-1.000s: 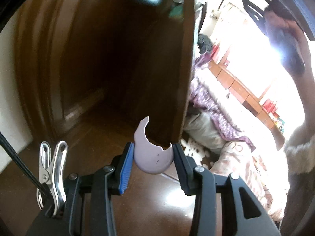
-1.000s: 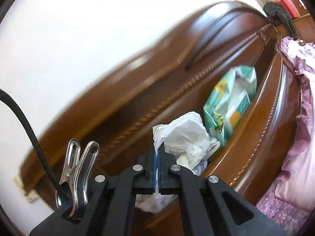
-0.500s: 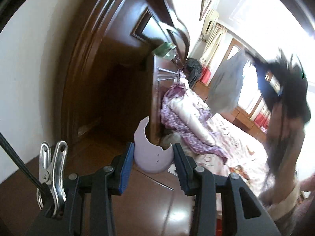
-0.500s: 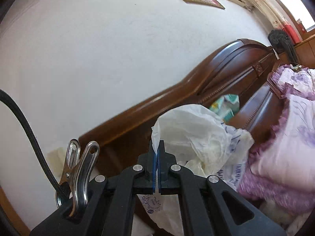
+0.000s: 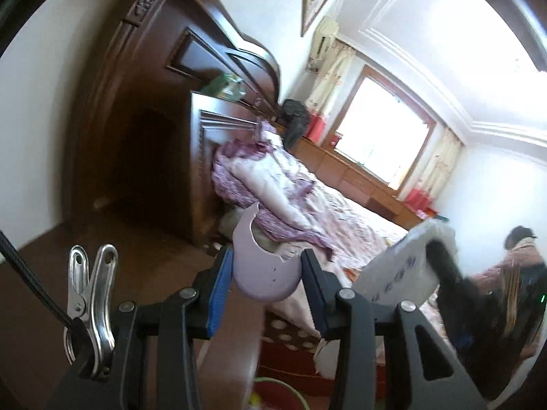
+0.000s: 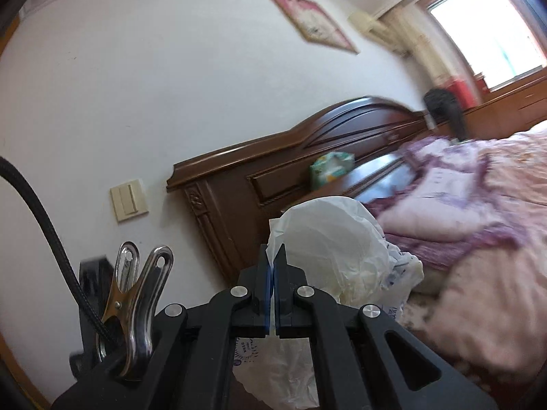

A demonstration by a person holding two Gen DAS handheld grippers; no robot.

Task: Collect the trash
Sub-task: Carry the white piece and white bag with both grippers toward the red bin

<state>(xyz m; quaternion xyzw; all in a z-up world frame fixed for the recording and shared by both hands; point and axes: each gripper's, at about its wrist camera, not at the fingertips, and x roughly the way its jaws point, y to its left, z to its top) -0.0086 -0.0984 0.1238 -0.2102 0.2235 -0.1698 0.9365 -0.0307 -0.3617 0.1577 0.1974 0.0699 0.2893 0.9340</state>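
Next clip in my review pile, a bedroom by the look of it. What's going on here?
A person is collecting trash with a handheld claw in each hand. The left claw grips a broken piece of lilac shell-like plastic between its pads. The right claw is shut on the edge of a crumpled white plastic bag, which hangs in front of it. Both pieces are held in the air beside the bed with its dark wooden headboard. Nothing has been dropped into a bin yet.

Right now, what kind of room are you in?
A bedroom, most likely. There's a bed with a pink and purple quilt, a carved wooden headboard against the wall, and a curtained window.
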